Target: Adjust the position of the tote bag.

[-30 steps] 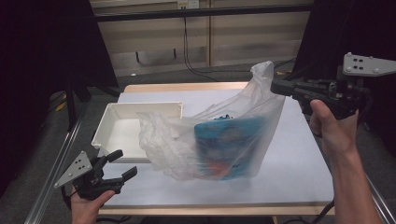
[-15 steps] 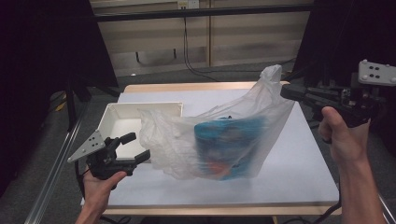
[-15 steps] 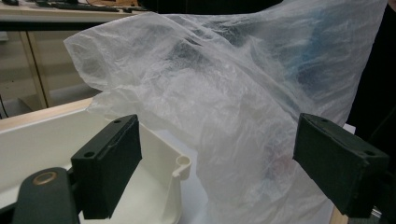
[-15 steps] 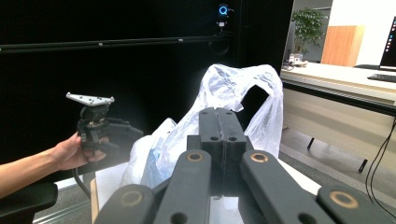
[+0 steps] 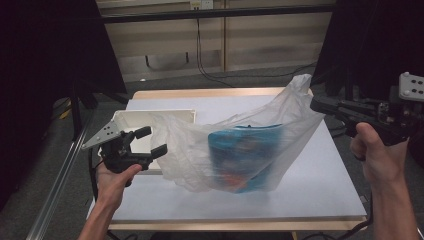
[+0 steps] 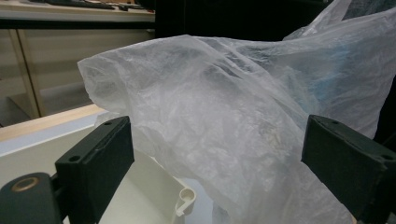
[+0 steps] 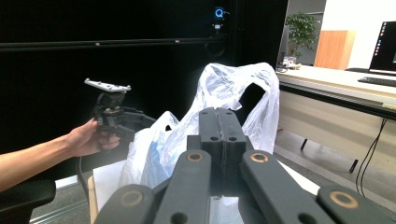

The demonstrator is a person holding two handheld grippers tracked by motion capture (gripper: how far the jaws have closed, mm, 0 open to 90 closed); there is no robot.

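Note:
A thin white plastic bag (image 5: 190, 150) holding a blue package (image 5: 245, 155) stands on the table, with its top right corner pulled up and to the right. My right gripper (image 5: 316, 104) is shut on that corner; in the right gripper view the jaws (image 7: 218, 114) are pressed together with the bag (image 7: 233, 84) rising beyond them. My left gripper (image 5: 154, 140) hovers by the bag's slack left end. Its jaws have just been opening and stand wide apart. In the left gripper view the bag (image 6: 224, 116) lies ahead of the left gripper (image 6: 217, 135), and the pads do not press on it.
A shallow white tray (image 5: 132, 120) sits on the table's left side, under and behind the left gripper, its rim (image 6: 187, 198) near the bag. The white tabletop (image 5: 310, 200) lies bare at front and right. Dark curtains flank the table.
My left gripper has risen and come right toward the bag's loose end, with its jaws wider apart. My right gripper has drawn the bag's corner further right.

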